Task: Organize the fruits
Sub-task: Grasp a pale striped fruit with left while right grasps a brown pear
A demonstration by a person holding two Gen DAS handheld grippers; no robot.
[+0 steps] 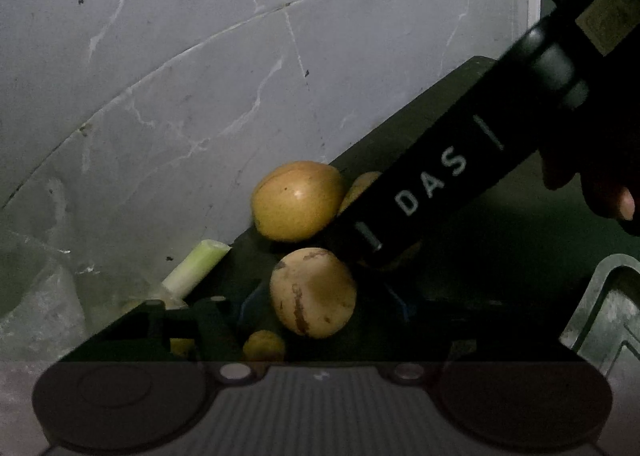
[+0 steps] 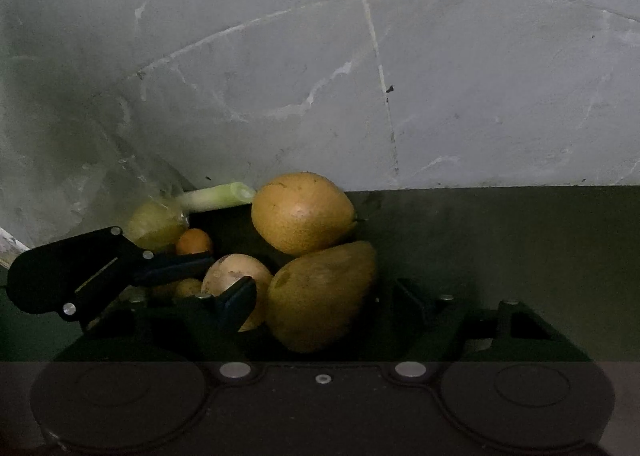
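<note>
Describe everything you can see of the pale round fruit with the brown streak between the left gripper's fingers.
The pale fruit is roundish, cream-yellow, with a matte skin, a brown streak down its front and small brown blotches near the top. It sits on the dark surface between the left gripper fingers; one finger overlaps its near side, though contact cannot be confirmed. The large pear appears to press against its right side. A yellow round fruit sits just behind it.
</note>
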